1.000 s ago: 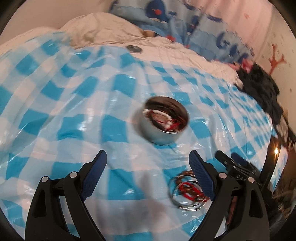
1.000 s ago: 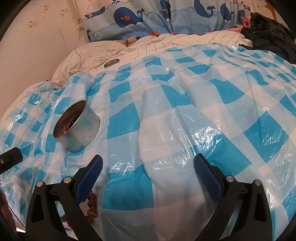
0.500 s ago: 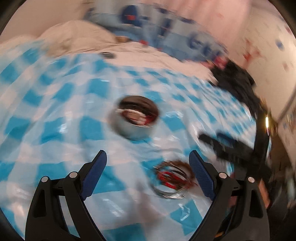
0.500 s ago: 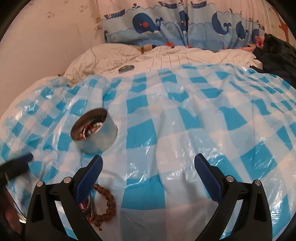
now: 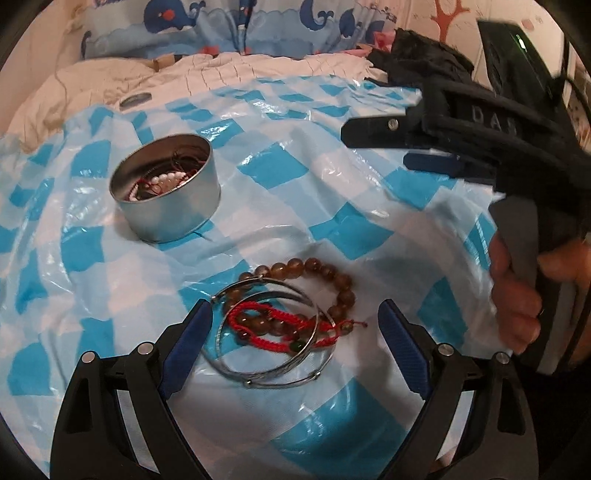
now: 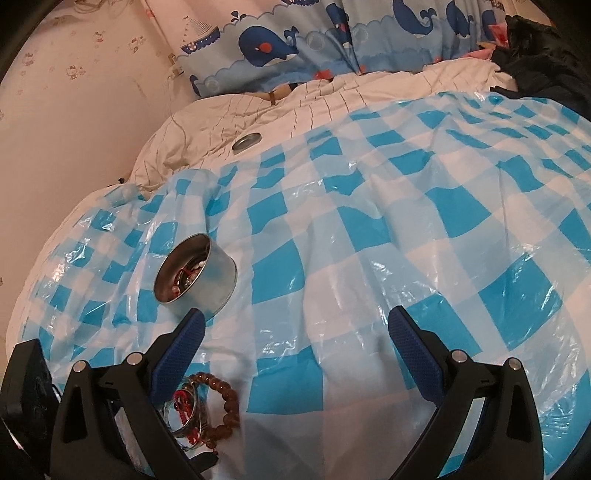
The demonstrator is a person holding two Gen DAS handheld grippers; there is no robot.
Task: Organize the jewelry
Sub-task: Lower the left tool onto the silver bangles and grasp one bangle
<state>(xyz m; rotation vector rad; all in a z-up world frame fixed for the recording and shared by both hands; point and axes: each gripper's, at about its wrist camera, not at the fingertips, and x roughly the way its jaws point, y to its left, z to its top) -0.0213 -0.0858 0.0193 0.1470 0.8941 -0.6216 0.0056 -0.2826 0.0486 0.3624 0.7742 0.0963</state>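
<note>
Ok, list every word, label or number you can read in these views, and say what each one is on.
"DA": raised letters on the black body of the right gripper, seen from the left wrist; what follows is too blurred to read.
Tin, jewelry pile, checked sheet, whale curtain: no lettering.

Lighting was warm, indoor and moderately dim, giving both views a pinkish cast. Glare showed as white streaks on the plastic sheet (image 5: 332, 162) ahead of each gripper. Shadows were soft. Both views were mostly sharp; the right gripper (image 5: 373, 146) was slightly motion-blurred in the left wrist view. Fisheye distortion bent the edges, and the corners were black.
</note>
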